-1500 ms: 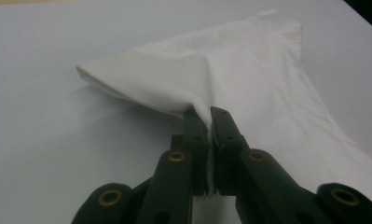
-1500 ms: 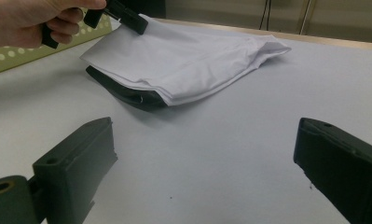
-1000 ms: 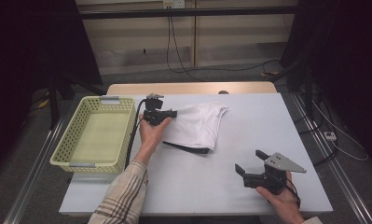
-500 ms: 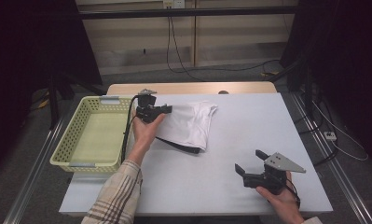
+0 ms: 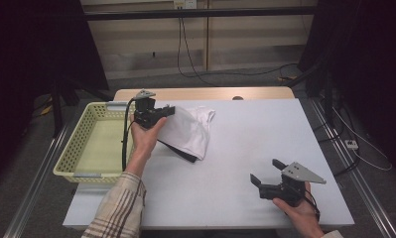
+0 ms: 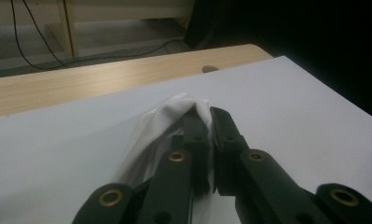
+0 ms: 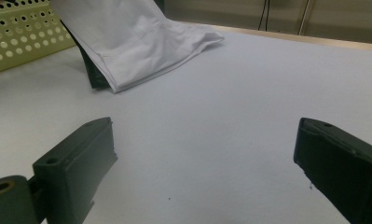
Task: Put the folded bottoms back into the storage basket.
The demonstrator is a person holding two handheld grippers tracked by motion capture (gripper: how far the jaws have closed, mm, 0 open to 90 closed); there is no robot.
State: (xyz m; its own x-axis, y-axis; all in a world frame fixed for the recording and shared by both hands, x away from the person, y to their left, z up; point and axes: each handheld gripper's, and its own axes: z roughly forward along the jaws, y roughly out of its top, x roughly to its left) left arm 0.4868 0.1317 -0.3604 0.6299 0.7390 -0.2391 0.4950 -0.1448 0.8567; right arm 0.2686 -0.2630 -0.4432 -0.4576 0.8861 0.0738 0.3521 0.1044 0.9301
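Lifting one end of the white cloth (image 5: 188,131) just beside the basket (image 5: 81,144), the left gripper (image 5: 169,111) has its jaws pressed together on a bunched fold, as the left gripper view (image 6: 203,122) shows plainly. The pinched end hangs raised near the basket's right rim, while the far end of the cloth lies on the table (image 5: 265,139), trailing away from the basket. A dark layer (image 7: 91,70) shows under the white fabric on the side away from the basket; whether it is a lining or a second piece cannot be told.

The right gripper (image 5: 267,171) rests well apart from the basket, near the table's front edge, its jaws spread wide with nothing between them.

By my reading, the work is about halfway: the cloth is gripped and partly off the table, but the basket holds nothing. What remains is carrying the cloth over the rim, lowering it inside, and letting go.
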